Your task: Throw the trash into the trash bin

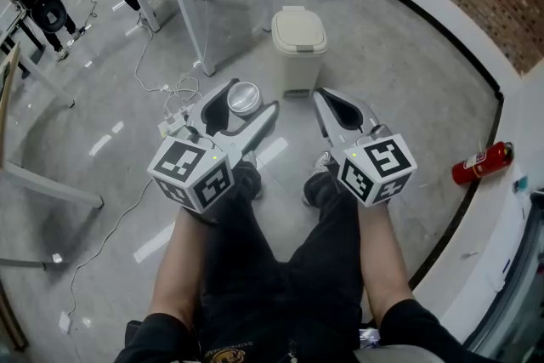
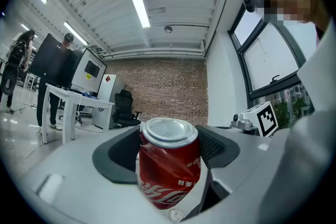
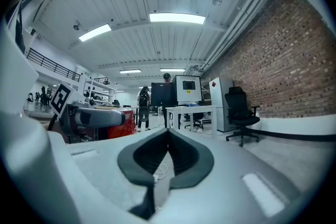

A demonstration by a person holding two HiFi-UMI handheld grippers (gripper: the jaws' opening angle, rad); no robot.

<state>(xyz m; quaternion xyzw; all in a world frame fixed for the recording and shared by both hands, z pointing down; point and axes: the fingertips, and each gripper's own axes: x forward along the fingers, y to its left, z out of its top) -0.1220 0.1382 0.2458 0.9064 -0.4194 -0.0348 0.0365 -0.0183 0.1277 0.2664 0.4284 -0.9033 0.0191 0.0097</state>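
Left claw (image 1: 246, 106) clamped wide on red can (image 2: 169, 165). Pads pressed on both sides of can body, can upright, silver top up. Can wall seen dented and creased: thin metal, judged light, probably empty, easily crushed further. Paint judged slick. Hold best taken mid-body, across width, with gentle squeeze.

Right claw (image 3: 168, 155) closed, pads met, nothing between; held level just beside left. Ahead of both claws, cream trash bin (image 1: 298, 38) stood on floor (image 1: 408, 81), lid down, well apart from can. Lid judged to need lifting before any drop.
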